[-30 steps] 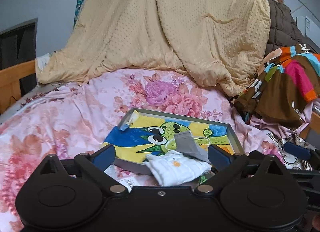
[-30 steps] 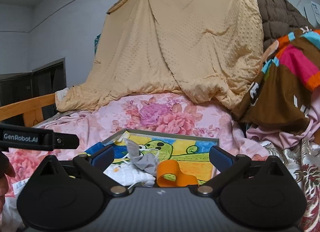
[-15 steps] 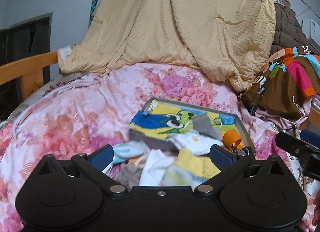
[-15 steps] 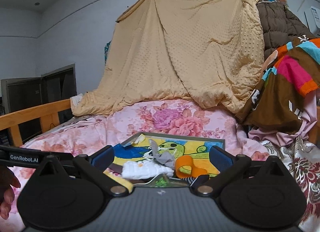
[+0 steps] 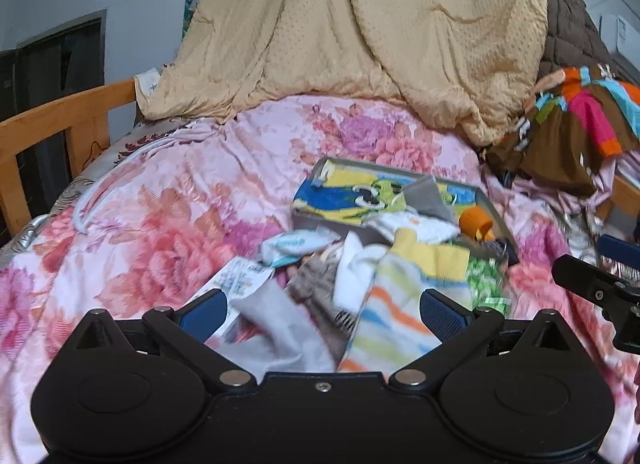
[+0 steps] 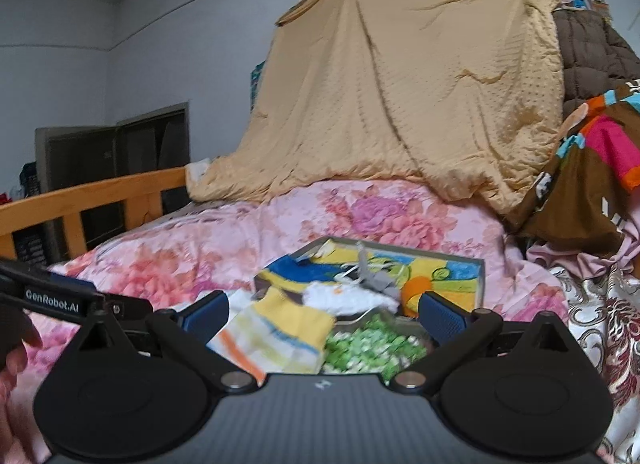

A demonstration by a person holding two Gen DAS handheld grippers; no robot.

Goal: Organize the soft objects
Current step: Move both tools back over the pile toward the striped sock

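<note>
Spread over the floral bed [image 5: 168,199], loose socks [image 5: 400,296] lie heaped before the tray [image 5: 490,207]. Both hand-held grippers, left [image 5: 322,310] and right [image 6: 322,310], have drawn back, released and empty, so sorting has barely begun.

Left tongs [image 5: 322,310] and right tongs [image 6: 322,310], both jaws spread wide, empty, side by side.

- We're in a home bedroom: a floral pink bedspread [image 5: 192,199] covers a bed with a wooden rail [image 6: 92,199].
- A tan blanket [image 6: 400,95] hangs at the wall, clothes piled alongside [image 5: 576,131].
</note>
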